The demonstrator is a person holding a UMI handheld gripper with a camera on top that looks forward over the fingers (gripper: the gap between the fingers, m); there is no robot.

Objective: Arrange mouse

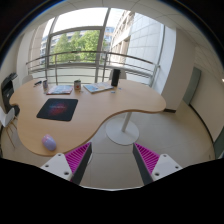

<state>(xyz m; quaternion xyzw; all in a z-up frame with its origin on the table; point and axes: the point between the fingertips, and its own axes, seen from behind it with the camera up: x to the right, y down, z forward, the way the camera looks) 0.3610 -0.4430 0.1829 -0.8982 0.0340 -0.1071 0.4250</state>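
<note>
Office room with large windows point(85, 42) across the upper frame; curved wooden surface point(100, 108) at centre; dark mouse pad point(57, 109) left of centre; pale mouse point(49, 144) at lower left on the surface edge, just ahead of the left finger; gripper point(111, 160) wide open, holding nothing.

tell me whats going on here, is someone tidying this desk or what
A person is holding handheld tongs out over the near edge of a curved wooden desk in an office by a big window. The tongs are open and hold nothing. A pale mouse sits on the desk's near edge, just off to the side of one finger, not between them. Further back lies a dark mouse mat, with a keyboard and other small items near the window. The mouse looks untouched so far.
</note>
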